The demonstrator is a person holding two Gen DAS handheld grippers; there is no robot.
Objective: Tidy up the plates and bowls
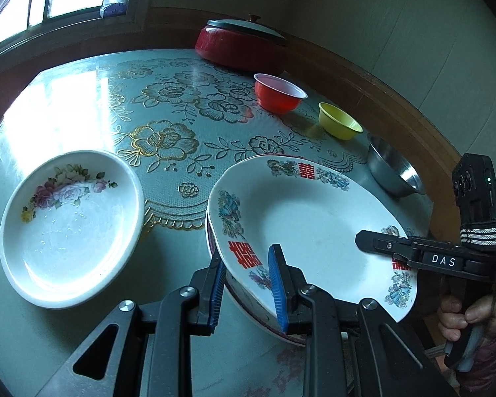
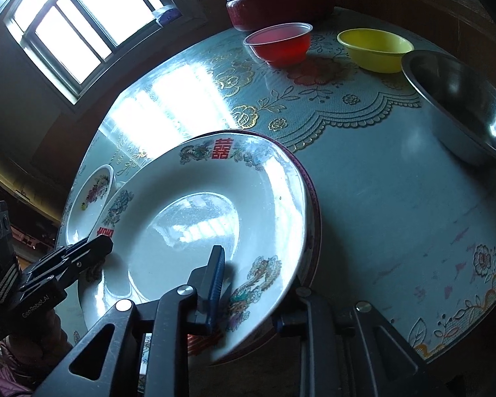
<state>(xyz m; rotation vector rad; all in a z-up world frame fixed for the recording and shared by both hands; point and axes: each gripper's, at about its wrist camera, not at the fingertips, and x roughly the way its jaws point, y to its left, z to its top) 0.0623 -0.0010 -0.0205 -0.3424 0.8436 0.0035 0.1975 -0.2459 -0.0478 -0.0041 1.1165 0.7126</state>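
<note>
Left tool (image 1: 248, 281) clenched on double-happiness plate (image 1: 314, 218) rim, atop a second plate; rose plate (image 1: 69, 228) at nine o'clock. Three bowls: red (image 1: 277, 94), yellow (image 1: 339, 124), steel (image 1: 392, 173). Floral-clothed surface (image 1: 168, 115).

Right tool (image 2: 248, 284) straddles the plate's near rim; grip cannot be told. Window (image 2: 82, 23) at eleven o'clock.

I read "DAS" in white letters on a small black plate on the right gripper (image 1: 367, 243). "GenRobot.AI" is printed on the black body of the left gripper (image 2: 105, 246). The white dragon-patterned plate (image 1: 314, 218) carries red Chinese double-happiness characters, 囍, around its rim.
</note>
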